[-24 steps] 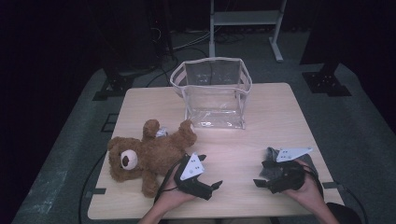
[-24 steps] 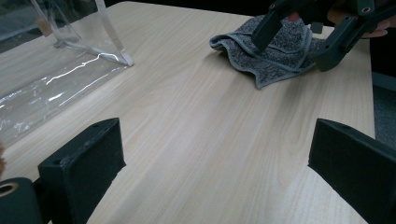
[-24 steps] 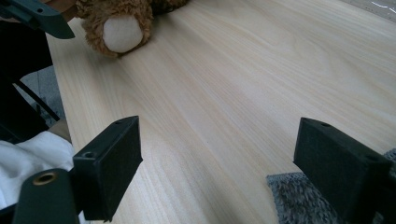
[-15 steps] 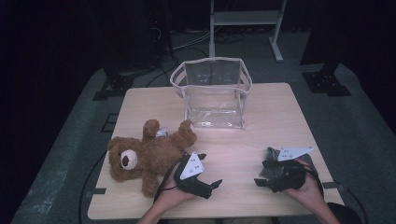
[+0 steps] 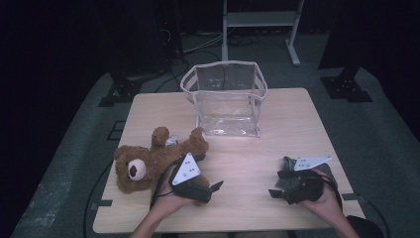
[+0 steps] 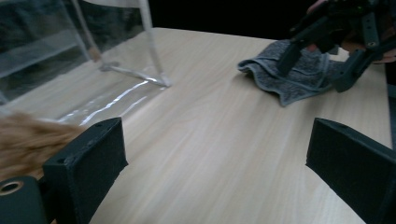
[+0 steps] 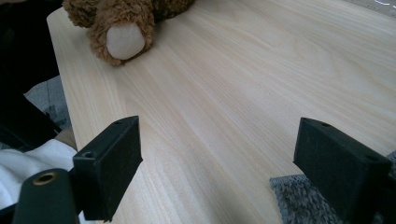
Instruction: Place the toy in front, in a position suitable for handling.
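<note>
Basically a start pose: both grippers rest low on the table near the person's edge, both with jaws spread wide and nothing between them.

The left gripper sits just beside the teddy bear, at the bear's lower side; in the left gripper view a bit of brown fur shows at the left jaw, but I can't tell whether it touches. The right gripper is over or right next to the grey cloth; in the right gripper view the cloth edge pokes out under the right jaw. The clear bag stands upright and open-topped at the far middle of the table, well apart from both grippers.

Likely step: pick up bear and cloth and put them in the bag.

To do it well:
- Left: turn toward the bear and close on a limb or the body, deep into the plush, since fur slips.
- Right: pinch a raised fold of the cloth, not a flat edge.
- Lift high enough to pass the bag rim; the bag looks light and may tip if bumped.
</note>
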Demonstrator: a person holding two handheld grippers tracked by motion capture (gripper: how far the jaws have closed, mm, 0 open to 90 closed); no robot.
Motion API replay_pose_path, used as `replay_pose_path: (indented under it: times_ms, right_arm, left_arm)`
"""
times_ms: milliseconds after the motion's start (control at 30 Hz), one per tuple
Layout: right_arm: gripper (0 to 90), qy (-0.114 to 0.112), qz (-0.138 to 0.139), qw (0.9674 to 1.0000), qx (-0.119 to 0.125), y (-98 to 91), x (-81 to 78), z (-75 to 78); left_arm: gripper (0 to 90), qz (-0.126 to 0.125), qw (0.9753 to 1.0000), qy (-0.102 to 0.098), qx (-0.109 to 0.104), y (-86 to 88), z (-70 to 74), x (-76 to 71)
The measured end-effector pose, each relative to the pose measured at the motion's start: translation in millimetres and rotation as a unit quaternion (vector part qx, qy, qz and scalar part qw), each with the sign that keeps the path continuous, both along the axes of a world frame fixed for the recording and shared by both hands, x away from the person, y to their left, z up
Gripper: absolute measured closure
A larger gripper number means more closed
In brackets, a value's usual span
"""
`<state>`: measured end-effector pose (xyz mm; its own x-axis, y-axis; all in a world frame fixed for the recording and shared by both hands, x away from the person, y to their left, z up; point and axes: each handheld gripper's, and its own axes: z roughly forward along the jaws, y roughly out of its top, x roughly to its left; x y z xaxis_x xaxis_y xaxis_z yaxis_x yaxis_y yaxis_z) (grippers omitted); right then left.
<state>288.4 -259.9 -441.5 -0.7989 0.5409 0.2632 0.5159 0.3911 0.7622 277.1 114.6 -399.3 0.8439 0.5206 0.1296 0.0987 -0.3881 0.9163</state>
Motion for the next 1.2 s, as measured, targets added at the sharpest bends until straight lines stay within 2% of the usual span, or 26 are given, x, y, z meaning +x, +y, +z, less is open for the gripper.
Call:
replay_pose_path:
  times_ms: [100,267,433,467,500,567,633,800,867,900,1000,1033,1067,1100,1200]
  right_arm:
    - [13.9,-0.001,0.002,1.0000,-0.003,0.5,0.0,0.3]
    - [13.9,-0.003,0.001,1.0000,-0.001,0.9,0.5,0.5]
    - [13.9,0.001,0.002,1.0000,0.001,2.2,0.1,0.5]
    - [13.9,0.001,0.002,1.0000,0.001,2.2,0.1,0.5]
    - [13.9,0.002,0.003,1.0000,0.000,2.7,0.0,0.3]
    - [13.9,0.005,0.003,1.0000,0.001,2.8,0.1,0.3]
    - [13.9,0.004,0.005,1.0000,0.001,3.4,0.7,-0.1]
    - [13.9,0.011,0.007,0.9998,0.018,4.3,0.7,1.0]
    - [13.9,0.010,0.009,0.9997,0.018,5.4,0.8,1.5]
    - [13.9,0.010,0.009,0.9997,0.019,5.7,0.8,1.4]
    - [13.9,0.012,0.010,0.9997,0.021,6.0,0.7,1.4]
    - [13.9,0.012,0.010,0.9997,0.021,6.0,0.7,1.4]
    - [13.9,0.012,0.010,0.9996,0.022,6.1,0.7,1.4]
    - [13.9,0.012,0.010,0.9996,0.022,6.1,0.7,1.4]
    - [13.9,0.020,0.016,0.9993,0.028,7.9,1.3,2.2]
  left_arm:
    - [3.7,0.020,0.9996,-0.018,-0.007,18.2,6.2,0.2]
    - [3.9,0.036,0.9989,-0.027,-0.014,34.2,12.7,1.3]
    - [3.9,0.060,0.9972,-0.042,-0.016,57.7,18.5,1.5]
    - [3.9,0.060,0.9972,-0.042,-0.016,57.7,18.5,1.5]
    - [3.9,0.071,0.9962,-0.045,-0.019,66.7,19.3,1.6]
    - [4.0,0.077,0.9958,-0.046,-0.020,71.3,19.3,1.7]
    - [4.1,0.094,0.9943,-0.049,-0.018,84.9,18.8,2.0]
    - [4.2,0.112,0.9922,-0.050,-0.022,102.1,17.0,2.6]
    - [4.2,0.125,0.9901,-0.057,-0.029,112.6,15.7,1.3]
    - [4.2,0.125,0.9901,-0.057,-0.029,112.6,15.7,1.3]
    - [4.2,0.142,0.9869,-0.071,-0.027,126.0,13.9,-1.1]
    - [4.3,0.142,0.9869,-0.071,-0.027,126.0,13.9,-1.1]
    - [4.8,0.153,0.9847,-0.079,-0.027,134.4,12.2,-2.3]
    - [5.0,0.153,0.9847,-0.079,-0.027,134.4,12.2,-2.3]
    - [5.0,0.177,0.9809,-0.074,-0.030,149.6,4.7,-3.1]
